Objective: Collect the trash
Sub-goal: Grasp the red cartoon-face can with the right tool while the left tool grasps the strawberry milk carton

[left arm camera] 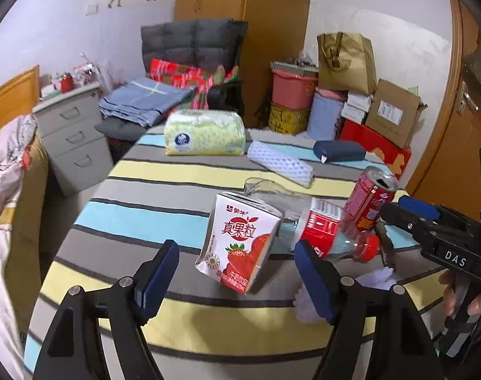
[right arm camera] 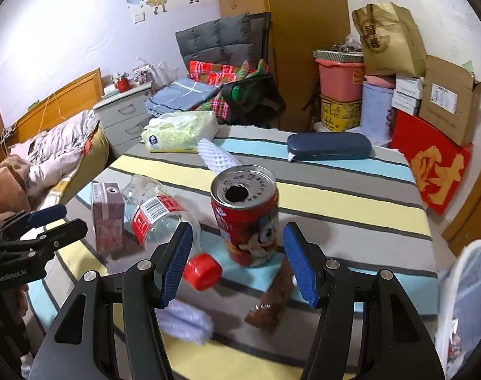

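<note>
A strawberry milk carton stands on the striped table, just ahead of my left gripper. That gripper is open and its pads are clear of the carton. A clear bottle with a red label and red cap lies to the carton's right. My right gripper is open around an upright red can, with a gap on each side. A brown wrapper and a white tissue lie below it. The left gripper also shows at the left edge of the right wrist view.
A tissue pack, a white foam net and a dark case lie at the table's far side. A bed and grey drawers are on the left. Stacked boxes stand at the back right, and a white basket sits on the right.
</note>
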`<state>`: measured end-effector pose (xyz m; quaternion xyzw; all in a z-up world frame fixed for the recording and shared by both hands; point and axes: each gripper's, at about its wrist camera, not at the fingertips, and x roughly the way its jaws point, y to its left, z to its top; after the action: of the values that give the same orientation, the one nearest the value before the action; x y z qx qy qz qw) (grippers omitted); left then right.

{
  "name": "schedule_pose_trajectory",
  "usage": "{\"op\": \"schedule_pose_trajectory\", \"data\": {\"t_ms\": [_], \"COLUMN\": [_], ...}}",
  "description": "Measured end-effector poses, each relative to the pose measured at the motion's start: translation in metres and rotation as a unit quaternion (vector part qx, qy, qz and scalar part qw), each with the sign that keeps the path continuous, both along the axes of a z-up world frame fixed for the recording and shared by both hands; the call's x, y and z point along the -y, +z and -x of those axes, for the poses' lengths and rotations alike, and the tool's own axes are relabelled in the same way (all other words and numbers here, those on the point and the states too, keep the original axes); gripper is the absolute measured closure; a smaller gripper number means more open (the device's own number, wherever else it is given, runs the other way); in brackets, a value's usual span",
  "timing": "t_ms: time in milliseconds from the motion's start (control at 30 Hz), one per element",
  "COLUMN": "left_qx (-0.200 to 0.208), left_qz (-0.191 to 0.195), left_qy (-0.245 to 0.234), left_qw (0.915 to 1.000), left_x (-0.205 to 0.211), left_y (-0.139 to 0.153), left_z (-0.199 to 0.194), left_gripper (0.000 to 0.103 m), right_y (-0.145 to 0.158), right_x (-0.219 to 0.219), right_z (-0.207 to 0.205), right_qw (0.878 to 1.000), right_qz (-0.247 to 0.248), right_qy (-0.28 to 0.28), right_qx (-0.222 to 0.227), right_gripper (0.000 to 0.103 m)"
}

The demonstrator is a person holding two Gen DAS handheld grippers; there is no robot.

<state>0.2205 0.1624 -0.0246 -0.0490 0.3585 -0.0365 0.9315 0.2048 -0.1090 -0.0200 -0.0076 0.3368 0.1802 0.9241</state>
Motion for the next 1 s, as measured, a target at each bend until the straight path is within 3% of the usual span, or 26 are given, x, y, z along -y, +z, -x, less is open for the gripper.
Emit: {"op": "schedule_pose_trajectory", "data": {"t_ms": [167, 333, 733, 800, 833, 900, 1000], "left_qx": [-0.004, -0.019, -0.033, -0.033, -0.030, -0.031, -0.026], "left_qz": [-0.019, -0.011, 0.007, 0.006, 0.007, -0.001, -0.002], "left_qy": [-0.005, -0.028, -0.034, -0.040, -0.044, -0.047, -0.049], "left_qw": [0.9998, 0.9994, 0.9988, 0.9987, 0.9985, 0.9984, 0.9985], "left_x": [-0.004, -0.005, -0.008, -0.007, -0.005, -0.002, 0.001], "left_y": [-0.009, -0.018, -0.031, -0.031, -0.031, -0.030, -0.028], "left_z": [-0.017, -0.031, -0.049, -0.049, -0.048, -0.047, -0.042], "left_gripper": [0.027, 0.027, 0.027, 0.036, 0.047, 0.047, 0.047], "right_y": [-0.005, -0.007, -0.012, -0.013, -0.014, -0.015, -0.015], "right_x": [-0.007, -0.003, -0.003, -0.002, -0.001, 0.002, 0.001], "right_z": [-0.014, -0.026, -0.033, -0.033, -0.034, -0.035, -0.032], "right_qw": [1.000, 1.000, 0.999, 0.999, 0.999, 0.999, 0.998], "right_qz": [0.009, 0.003, 0.010, 0.003, 0.002, -0.010, -0.009], "right_qy": [-0.003, -0.016, -0.031, -0.029, -0.033, -0.036, -0.040], "right_qx": [-0.011, -0.022, -0.030, -0.031, -0.033, -0.039, -0.037], "right_gripper": [0.038, 0.036, 0.036, 0.036, 0.037, 0.046, 0.046]}}
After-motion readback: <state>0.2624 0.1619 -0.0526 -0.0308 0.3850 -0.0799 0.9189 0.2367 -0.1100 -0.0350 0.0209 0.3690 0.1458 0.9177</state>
